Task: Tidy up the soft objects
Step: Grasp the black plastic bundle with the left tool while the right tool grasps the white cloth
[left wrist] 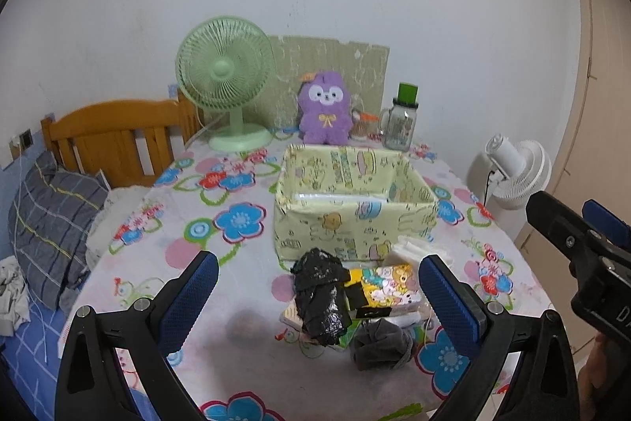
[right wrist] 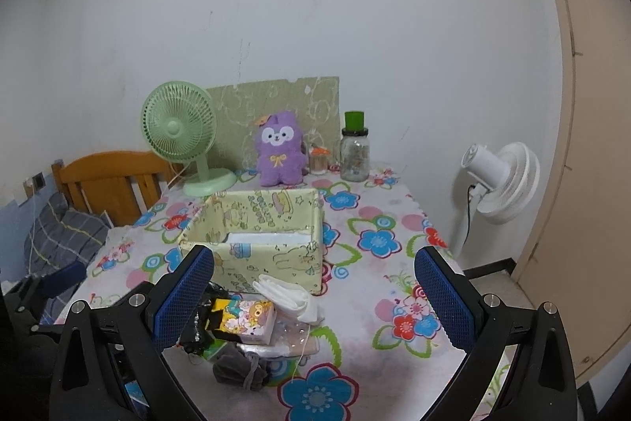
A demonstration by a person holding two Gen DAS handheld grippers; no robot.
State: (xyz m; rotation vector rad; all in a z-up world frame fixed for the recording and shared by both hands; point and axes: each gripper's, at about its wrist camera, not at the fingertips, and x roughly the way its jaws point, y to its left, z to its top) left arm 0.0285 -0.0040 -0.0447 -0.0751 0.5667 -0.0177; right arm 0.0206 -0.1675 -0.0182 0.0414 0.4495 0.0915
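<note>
A pale yellow fabric storage box (left wrist: 355, 219) (right wrist: 256, 255) stands in the middle of the flowered table, with something flat and white inside. In front of it lies a heap: a crumpled black plastic bag (left wrist: 321, 296), a cartoon-print tissue pack (left wrist: 388, 289) (right wrist: 248, 316), folded white cloth (left wrist: 414, 247) (right wrist: 290, 292) and a grey drawstring pouch (left wrist: 378, 342) (right wrist: 240, 365). My left gripper (left wrist: 317, 289) is open above the heap, holding nothing. My right gripper (right wrist: 313, 287) is open too, just right of the heap, and its black body shows at the right edge of the left wrist view.
At the back of the table (right wrist: 378, 287) stand a green desk fan (left wrist: 226, 85) (right wrist: 181, 137), a purple plush toy (left wrist: 325, 109) (right wrist: 280, 148) and a glass jar with a green lid (left wrist: 402, 121) (right wrist: 355, 152). A white floor fan (right wrist: 497, 180) is at right, a wooden bed (left wrist: 114, 137) at left.
</note>
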